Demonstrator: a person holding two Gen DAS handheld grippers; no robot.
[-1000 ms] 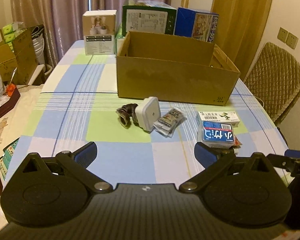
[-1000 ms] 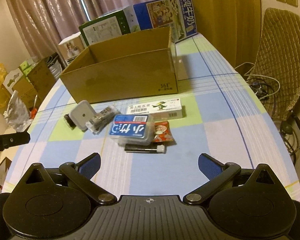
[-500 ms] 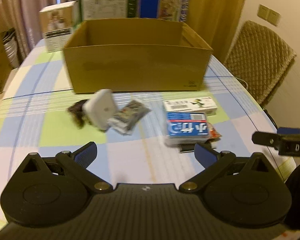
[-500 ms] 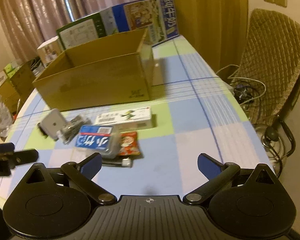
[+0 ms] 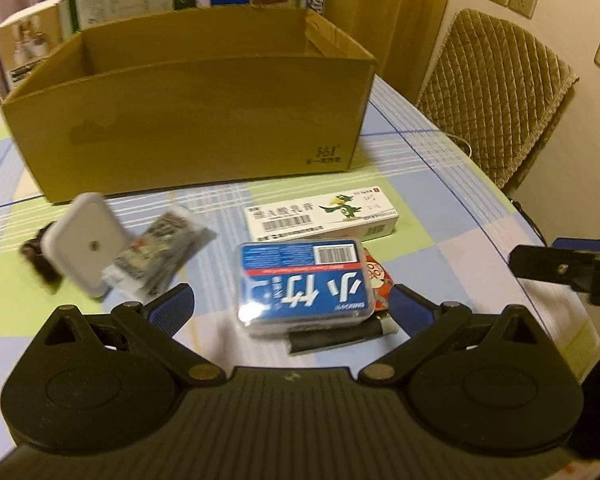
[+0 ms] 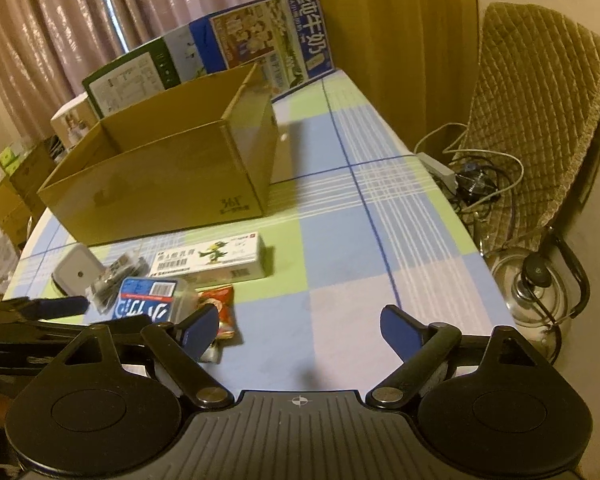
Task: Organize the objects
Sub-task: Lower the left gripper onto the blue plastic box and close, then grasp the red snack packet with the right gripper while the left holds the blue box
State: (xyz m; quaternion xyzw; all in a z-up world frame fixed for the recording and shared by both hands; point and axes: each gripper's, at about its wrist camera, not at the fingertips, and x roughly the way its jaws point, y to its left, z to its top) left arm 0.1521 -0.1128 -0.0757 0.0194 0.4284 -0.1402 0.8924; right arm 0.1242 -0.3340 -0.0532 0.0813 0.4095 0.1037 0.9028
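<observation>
Since the frame a second back, our left gripper (image 5: pixel 290 304) has come forward and to the right, so the blue-labelled clear case (image 5: pixel 304 286) that lay well ahead now sits between its blue pads (image 5: pixel 172 308), which stand spread wide on either side without touching it. We hold nothing in it. Our right gripper (image 6: pixel 296 330) has swung right over bare tablecloth (image 6: pixel 340 240), its fingers just as wide apart and empty; its left pad covers part of the red snack packet (image 6: pixel 224 300).

That packet lies tucked under the case, and a black stick (image 5: pixel 332 338) with a pale end pokes out beneath the case's near edge; we cannot say what it is. Just behind lies the white carton with a green bird (image 5: pixel 324 216), flat on the cloth. To the left, the white square device (image 5: pixel 86 244) tilts against a dark object we cannot make out, and a crinkled foil packet (image 5: pixel 160 252) beside it is smeared by motion blur.

Behind all of these stands the open cardboard box (image 5: pixel 196 128); its floor is hidden by the front wall. Printed cartons (image 6: pixel 260 36) rise behind it, cut off at the top in the left wrist view. A quilted chair (image 6: pixel 540 100) and a kettle (image 6: pixel 536 296) sit off the table's right edge.
</observation>
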